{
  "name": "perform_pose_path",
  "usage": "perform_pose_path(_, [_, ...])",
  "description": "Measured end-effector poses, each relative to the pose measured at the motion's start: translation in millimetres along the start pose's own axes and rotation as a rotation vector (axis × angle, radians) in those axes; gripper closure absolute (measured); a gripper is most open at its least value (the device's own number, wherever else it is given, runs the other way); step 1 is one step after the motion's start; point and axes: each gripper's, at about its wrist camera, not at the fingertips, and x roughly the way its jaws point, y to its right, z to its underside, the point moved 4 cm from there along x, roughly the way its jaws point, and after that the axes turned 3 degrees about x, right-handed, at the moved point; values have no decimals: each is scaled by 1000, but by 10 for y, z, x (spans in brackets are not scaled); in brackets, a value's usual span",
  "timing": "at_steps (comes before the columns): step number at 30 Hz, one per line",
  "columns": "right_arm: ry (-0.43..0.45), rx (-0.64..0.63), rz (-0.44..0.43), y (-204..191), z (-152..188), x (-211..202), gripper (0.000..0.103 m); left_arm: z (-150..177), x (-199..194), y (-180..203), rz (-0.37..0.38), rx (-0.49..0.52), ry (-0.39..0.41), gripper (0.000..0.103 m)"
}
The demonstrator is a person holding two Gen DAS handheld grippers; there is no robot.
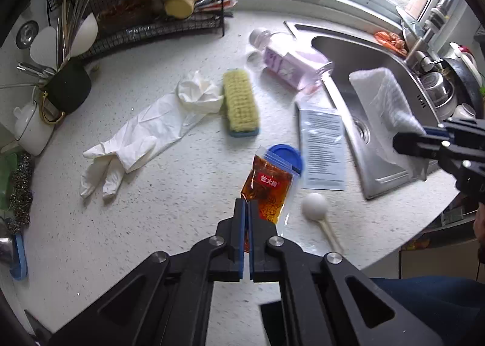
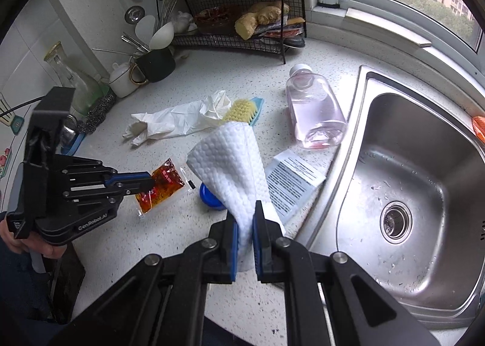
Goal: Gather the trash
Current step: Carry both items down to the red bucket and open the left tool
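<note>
Sauce packet (image 1: 266, 191) pinched in left claw (image 1: 246, 205); paper towel (image 2: 233, 170) in right claw (image 2: 245, 218).

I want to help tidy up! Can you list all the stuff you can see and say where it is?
sauce packet: 1, red-orange, held in the left gripper
paper towel: 1, white, held in the right gripper
glove: 1, white, flat on the counter
scrub brush: 1, yellow bristles, beside the glove's cuff
bottle: 1, clear pink, lying by the sink
printed leaflet: 1, white, at the sink's edge
lid: 1, blue, behind the packet
spoon: 1, white, near counter edge
sink: 1, steel, right side
wire rack: 1, black, back corner
left gripper: 1, black, fingers shut
right gripper: 1, black, fingers shut
</note>
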Motion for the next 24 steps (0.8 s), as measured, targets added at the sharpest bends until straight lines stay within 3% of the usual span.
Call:
perform_pose_path(5, [36, 3, -1, 113, 284, -294, 95, 69, -269, 414, 11, 35, 28, 102])
perform_pose_path(15, [46, 25, 33, 380, 1062, -787, 95, 564, -678, 1156, 36, 49, 84, 102])
perform_pose_path(24, [-2, 77, 37, 448, 1812, -903, 95, 1094, -538, 1774, 84, 92, 18, 102])
